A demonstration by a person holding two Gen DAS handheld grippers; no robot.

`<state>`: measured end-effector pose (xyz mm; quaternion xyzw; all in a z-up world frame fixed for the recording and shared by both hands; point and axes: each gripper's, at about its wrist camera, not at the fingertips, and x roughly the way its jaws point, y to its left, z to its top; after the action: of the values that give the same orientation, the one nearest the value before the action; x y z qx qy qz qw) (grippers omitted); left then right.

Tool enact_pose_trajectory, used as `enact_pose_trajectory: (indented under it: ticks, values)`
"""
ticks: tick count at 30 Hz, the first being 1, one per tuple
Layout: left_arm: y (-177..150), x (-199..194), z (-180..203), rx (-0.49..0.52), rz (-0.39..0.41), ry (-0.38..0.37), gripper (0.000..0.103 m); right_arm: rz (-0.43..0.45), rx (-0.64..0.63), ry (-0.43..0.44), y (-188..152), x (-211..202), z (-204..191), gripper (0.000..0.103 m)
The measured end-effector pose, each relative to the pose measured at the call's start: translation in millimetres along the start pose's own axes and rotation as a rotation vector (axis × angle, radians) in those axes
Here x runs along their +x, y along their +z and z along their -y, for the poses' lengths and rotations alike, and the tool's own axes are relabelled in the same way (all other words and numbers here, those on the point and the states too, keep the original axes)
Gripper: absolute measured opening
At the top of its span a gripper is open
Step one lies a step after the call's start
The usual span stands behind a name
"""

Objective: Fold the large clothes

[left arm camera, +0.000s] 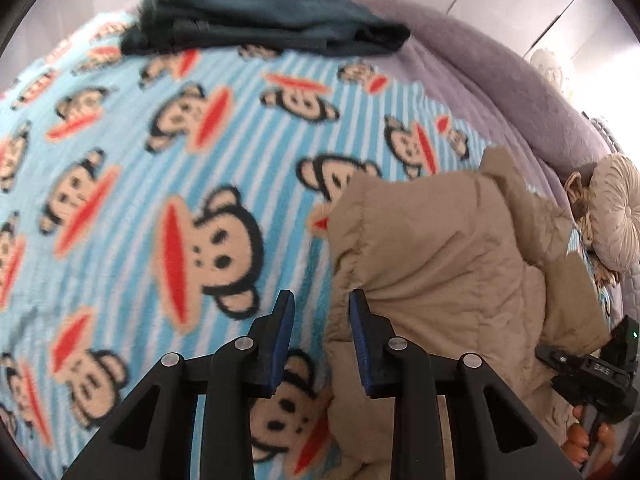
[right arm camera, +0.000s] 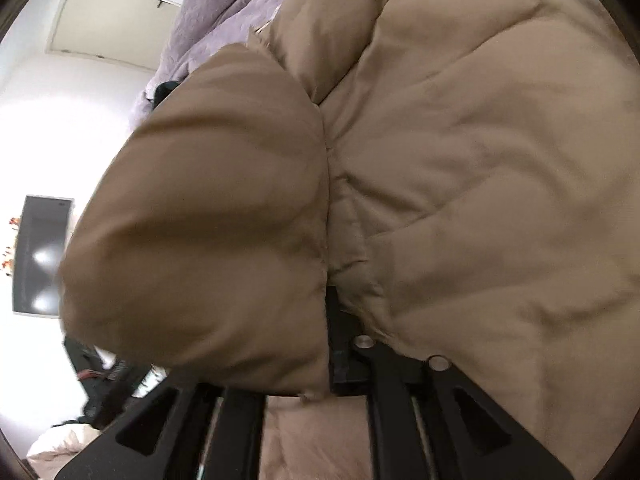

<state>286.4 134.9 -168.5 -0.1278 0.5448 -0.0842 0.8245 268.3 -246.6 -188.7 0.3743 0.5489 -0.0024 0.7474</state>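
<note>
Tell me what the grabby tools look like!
The left tool has two black plastic fingers with bumpy blue pads inside and round silver pins on its arms. The right tool is black too, with the same silver pins, mostly covered by the tan puffy coat.

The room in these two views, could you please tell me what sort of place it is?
Most likely a bedroom, with the folding done on a bed. A blue striped fleece blanket with cartoon monkey faces covers a wide soft surface, a lilac quilted bedspread lies beside it, and a round pleated beige cushion sits at its edge.
</note>
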Motion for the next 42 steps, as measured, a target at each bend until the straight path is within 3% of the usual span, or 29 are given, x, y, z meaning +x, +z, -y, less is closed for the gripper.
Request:
enact_pose_trajectory:
  ticks: [1,2,4,6,7,8,11,15,16,17,18,21,23,26,34,39,42]
  values:
    - [0,-11,0,0.002,0.030,0.017,0.030,0.013,-0.012,-0.003,-1,-8,-1,0.044]
    - [0,-21,1,0.012,0.055,0.027,0.030,0.033,-0.026,-0.039,0,-18,-2,0.074]
    - [-1,-34,2,0.030,0.072,0.028,0.032,0.117,-0.058,-0.143,2,-44,-2,0.079]
    - [-4,-44,9,0.050,0.096,0.054,0.068,0.146,-0.083,-0.182,4,-61,-3,0.079]
    - [-6,-47,12,0.058,0.114,0.061,0.092,0.167,-0.095,-0.195,6,-68,-5,0.079]
    - [-6,-50,18,0.077,0.133,0.069,0.103,0.178,-0.109,-0.199,7,-69,-11,0.079]
    - [-5,-44,35,0.120,0.127,0.090,0.102,0.177,-0.155,-0.206,11,-71,-14,0.079]
    - [3,-23,55,0.119,0.130,0.093,0.102,0.193,-0.095,-0.247,19,-69,1,0.074]
    - [3,-19,56,0.113,0.129,0.103,0.102,0.192,-0.103,-0.245,22,-66,1,0.059]
    - [5,-13,58,0.106,0.124,0.115,0.102,0.187,-0.135,-0.276,24,-61,-1,0.035]
    - [8,-2,58,0.095,0.107,0.124,0.102,0.176,-0.163,-0.312,23,-56,-1,0.025]
    - [11,33,52,0.057,0.069,0.179,0.097,0.098,-0.196,-0.398,19,-34,15,0.016]
    - [10,56,46,0.033,0.034,0.167,0.098,0.094,-0.209,-0.404,16,-27,25,0.011]
    - [3,70,46,0.048,0.046,0.187,0.103,0.111,-0.249,-0.414,12,-23,25,0.011]
    - [10,56,48,0.037,0.018,0.207,0.103,0.117,-0.271,-0.436,10,-21,19,0.011]
    - [7,18,62,0.087,0.059,0.232,0.103,0.114,-0.259,-0.420,8,-41,16,0.018]
    - [-7,-8,78,0.146,0.071,0.240,0.103,0.114,-0.231,-0.402,4,-59,17,0.030]
